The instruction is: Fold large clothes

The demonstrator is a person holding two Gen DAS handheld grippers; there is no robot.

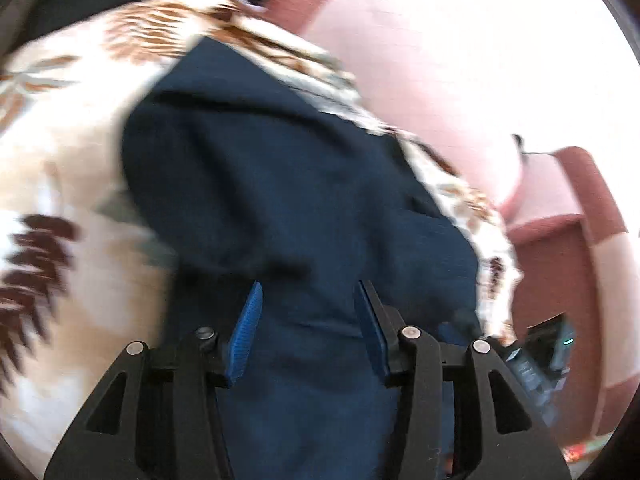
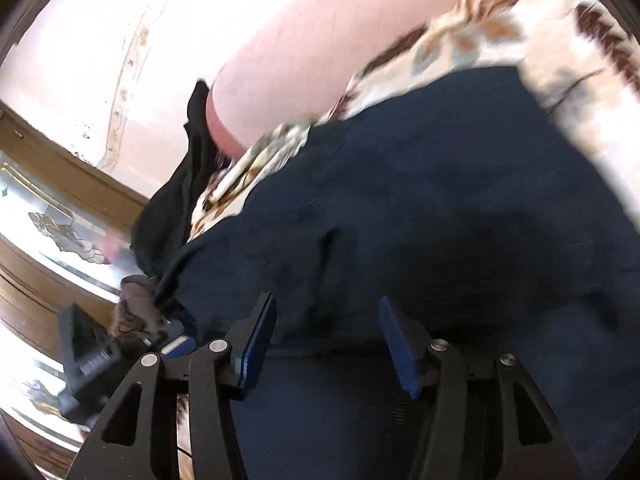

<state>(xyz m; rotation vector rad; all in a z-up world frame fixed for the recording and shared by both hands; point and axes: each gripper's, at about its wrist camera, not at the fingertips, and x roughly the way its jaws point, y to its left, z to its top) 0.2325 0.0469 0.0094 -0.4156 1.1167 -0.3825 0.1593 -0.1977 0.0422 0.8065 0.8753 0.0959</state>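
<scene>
A dark blue garment (image 1: 288, 168) lies on a cream blanket (image 1: 72, 160) with brown leaf prints, and it fills the middle of both wrist views. In the left wrist view the left gripper (image 1: 310, 300) points down at the near part of this garment. Its two blue pads (image 1: 248, 332) stand apart, and the blue cloth shows in the gap between them; the pads do not press on it, so the jaws are open at a middle width and hold nothing. The picture is blurred, so fine folds are hard to read, but one folded edge crosses the far part of the garment. On the right, past the blanket, there is a pink cushion (image 1: 420, 80) and a reddish-brown piece of furniture (image 1: 560, 264). At the near right edge the other gripper's black body shows. In the right wrist view the right gripper (image 2: 326, 312) is also over the near part of the garment (image 2: 420, 208), with its blue pads (image 2: 260, 340) well apart and nothing pinched between them. The blanket (image 2: 500, 32) shows at the far right, the pink cushion (image 2: 320, 32) beyond it, and a black cloth (image 2: 176, 200) hangs at the left of the garment.
</scene>
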